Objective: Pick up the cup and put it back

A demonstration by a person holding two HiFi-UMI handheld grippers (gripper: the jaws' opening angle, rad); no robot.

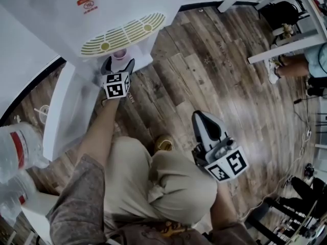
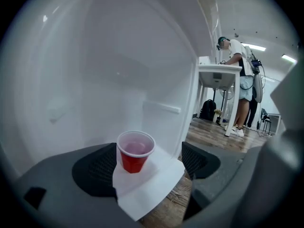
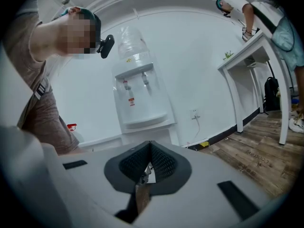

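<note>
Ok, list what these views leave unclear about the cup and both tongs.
- Head view: cup body hidden behind left tongs; only its rim shows.
- Left gripper view: whether the cup holds liquid; its inside is too blurred.
- Right gripper view: print on the dispenser label, too small.

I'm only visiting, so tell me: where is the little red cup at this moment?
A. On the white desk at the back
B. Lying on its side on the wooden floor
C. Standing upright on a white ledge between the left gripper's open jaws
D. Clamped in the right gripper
C: the left gripper view shows the red cup upright on the white ledge, with the jaws of the left gripper apart on either side of it.
</note>
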